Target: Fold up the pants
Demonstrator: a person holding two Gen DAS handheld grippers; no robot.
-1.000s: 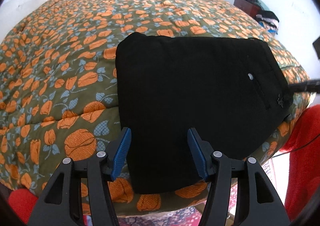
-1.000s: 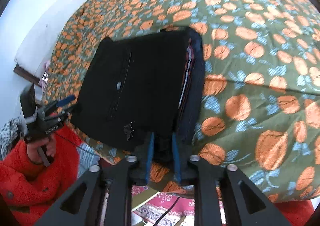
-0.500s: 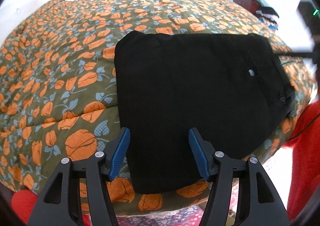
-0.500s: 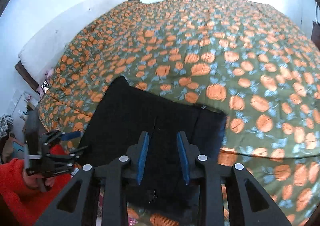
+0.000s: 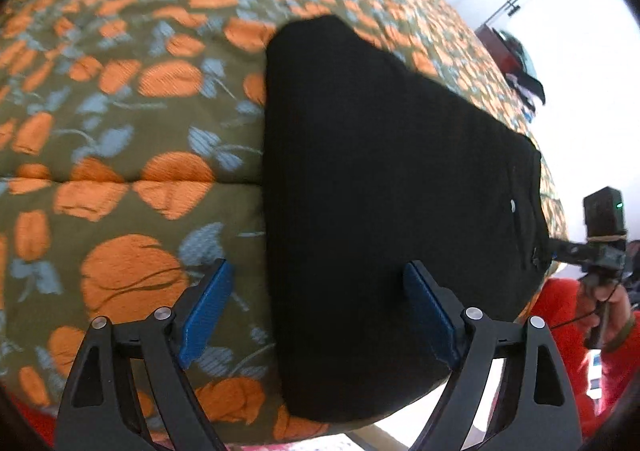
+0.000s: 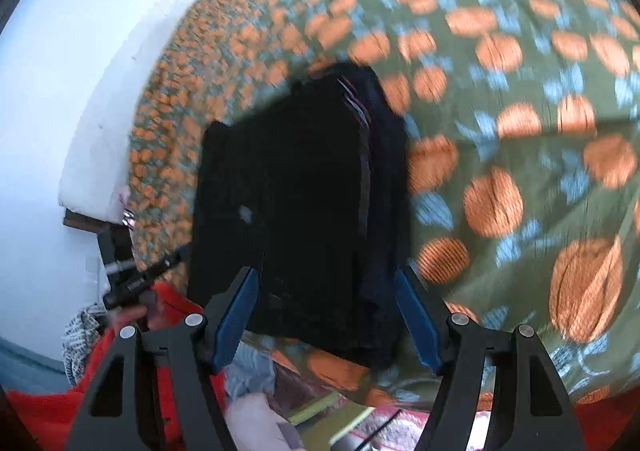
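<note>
The black pants [image 5: 384,187] lie folded into a compact rectangle near the front edge of the bed; they also show in the right wrist view [image 6: 304,211], blurred, with a light button facing up. My left gripper [image 5: 320,311] is open and empty, held just above the near end of the pants. My right gripper [image 6: 324,311] is open and empty, hovering over the near edge of the folded stack. The right gripper also shows far right in the left wrist view [image 5: 600,247]. The left gripper shows at the left in the right wrist view [image 6: 132,275].
The bed is covered by a green quilt [image 5: 120,131] with orange flowers, also seen in the right wrist view [image 6: 520,131]. A dark dresser with clothes [image 5: 516,67] stands by the far wall. A white pillow [image 6: 104,131] lies at the bed's head. Red sleeves and a rug lie below the bed edge.
My right gripper has opened and let go of the pants' edge, then pulled back. My left gripper has tilted and moved closer over the pants, still open.
</note>
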